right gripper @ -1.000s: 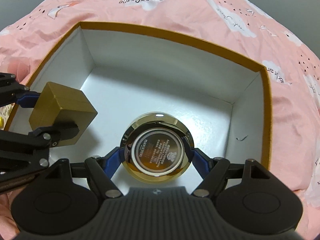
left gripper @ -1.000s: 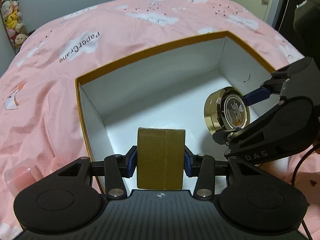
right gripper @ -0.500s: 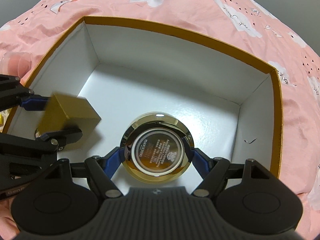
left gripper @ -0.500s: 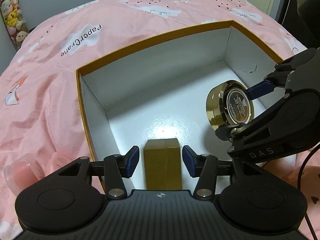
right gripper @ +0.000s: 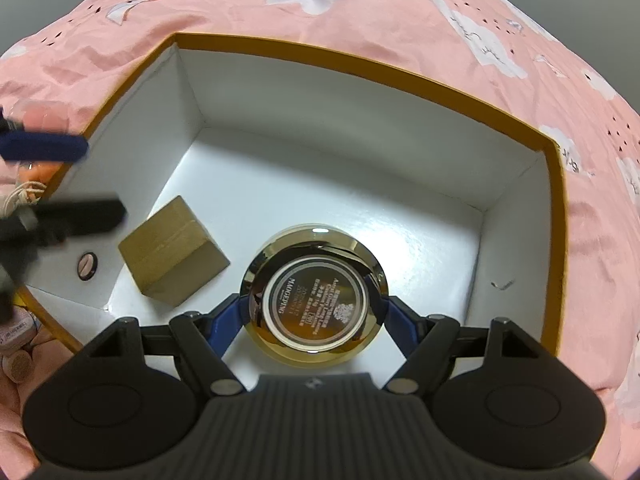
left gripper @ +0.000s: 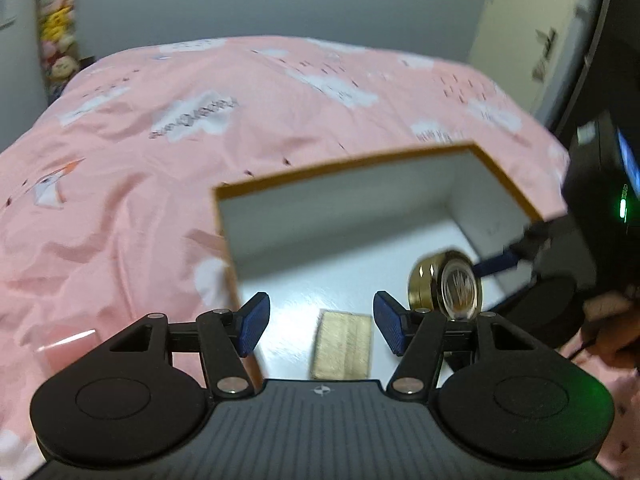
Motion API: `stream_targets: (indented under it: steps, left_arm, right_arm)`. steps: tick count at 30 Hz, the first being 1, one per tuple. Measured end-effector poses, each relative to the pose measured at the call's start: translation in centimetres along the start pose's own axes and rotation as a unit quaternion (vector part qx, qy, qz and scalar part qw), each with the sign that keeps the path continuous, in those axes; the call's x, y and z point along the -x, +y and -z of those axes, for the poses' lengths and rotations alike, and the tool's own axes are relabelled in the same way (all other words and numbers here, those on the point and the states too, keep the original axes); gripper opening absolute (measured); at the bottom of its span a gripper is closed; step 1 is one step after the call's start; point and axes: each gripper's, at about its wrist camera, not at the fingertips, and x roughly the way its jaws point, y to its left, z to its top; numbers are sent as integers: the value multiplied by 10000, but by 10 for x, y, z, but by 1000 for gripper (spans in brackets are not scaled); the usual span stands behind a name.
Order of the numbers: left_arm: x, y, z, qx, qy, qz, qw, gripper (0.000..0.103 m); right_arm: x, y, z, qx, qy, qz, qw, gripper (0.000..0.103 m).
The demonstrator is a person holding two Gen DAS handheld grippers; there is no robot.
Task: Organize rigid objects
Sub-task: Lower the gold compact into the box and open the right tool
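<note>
One gold cardboard cube (right gripper: 173, 251) sits on the floor of the gold-rimmed white box (right gripper: 360, 66), near its left wall. One round gold compact (right gripper: 314, 294) (label side toward the camera) is clamped in the right gripper (right gripper: 314, 312) above the box floor. The left gripper (left gripper: 320, 322) hangs spread wide and empty over the box's left edge, blurred.

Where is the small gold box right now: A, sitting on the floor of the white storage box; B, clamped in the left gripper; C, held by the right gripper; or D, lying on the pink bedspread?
A: the small gold box rests on the floor of the white storage box, and the left gripper is open above it.
</note>
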Motion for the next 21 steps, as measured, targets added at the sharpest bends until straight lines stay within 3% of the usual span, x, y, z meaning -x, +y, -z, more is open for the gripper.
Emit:
stream_targets:
  steps: [7,13,17,21]
  left_arm:
    - [7,40,2,493,-167,-223,9984,70]
    - [0,57,16,984,-34,109,9951,58]
    - [-5,59,21,1146,32,181,9932,44]
    - [-6,59,27,1222,35,228,9922,42]
  right_arm:
    - [-10,18,-10,273,156,-81,9995,75]
    - [-22,31,-19,518,249,-124,9983,75]
    - [-26,36,-27,772,252,3,9967,75]
    - [-26,42,-31,874,264,-82,9958,75]
